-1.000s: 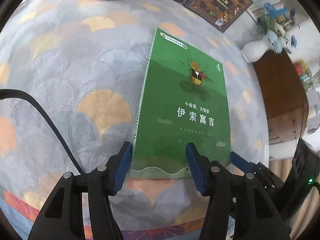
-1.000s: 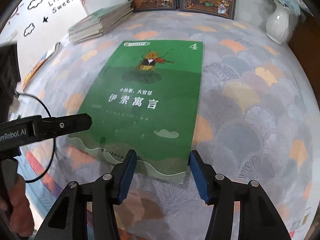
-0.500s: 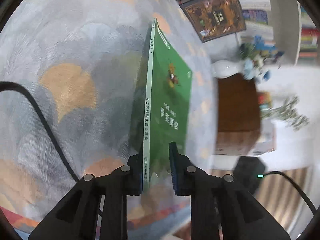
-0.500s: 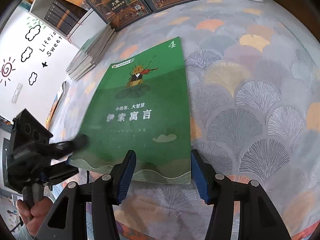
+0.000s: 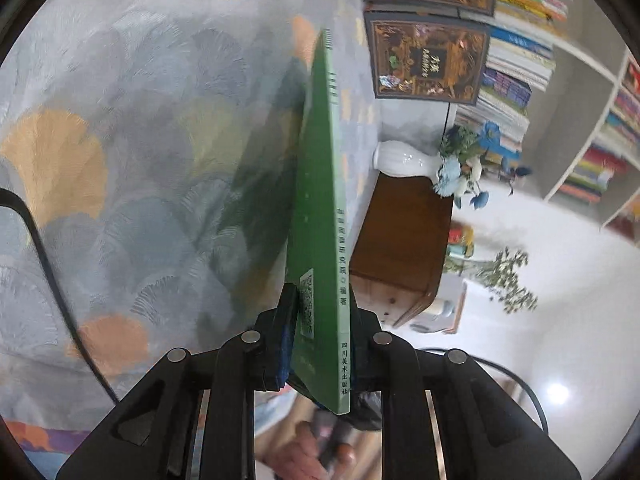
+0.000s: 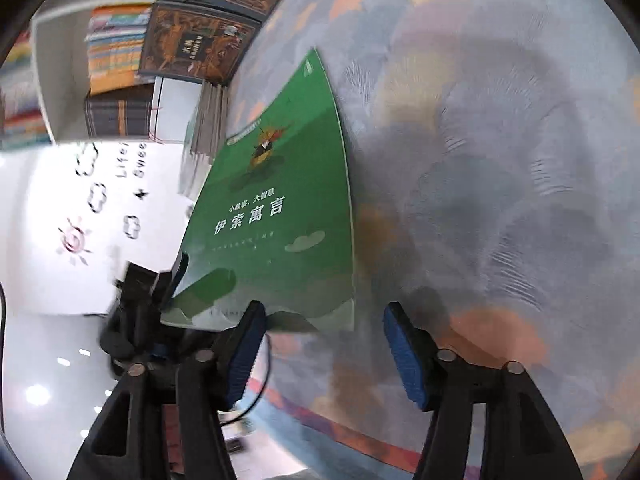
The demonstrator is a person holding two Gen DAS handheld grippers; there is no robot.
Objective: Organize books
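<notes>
A thin green book [image 5: 320, 200] with white Chinese lettering stands tilted up on its long edge above the fan-patterned cloth [image 5: 120, 160]. My left gripper [image 5: 320, 340] is shut on the book's near end, one pad on each cover, spine toward the camera. In the right wrist view the book's front cover [image 6: 280, 208] faces me, with the left gripper [image 6: 176, 276] clamped at its lower left corner. My right gripper [image 6: 324, 320] is just below the book's near edge. Its jaws are opening and the pads do not press on the book.
Two dark brown books [image 5: 428, 60] lean against a full bookshelf [image 5: 520, 60] at the back. A white vase [image 5: 400, 158] with blue flowers stands by a wooden cabinet [image 5: 400, 248]. A stack of thin books [image 6: 204, 128] lies far left. A black cable [image 5: 40, 248] crosses the cloth.
The left gripper closed on the book's near edge and rolled, tipping the book from flat onto its edge. The right gripper rolled, shifted and spread its jaws wider.
</notes>
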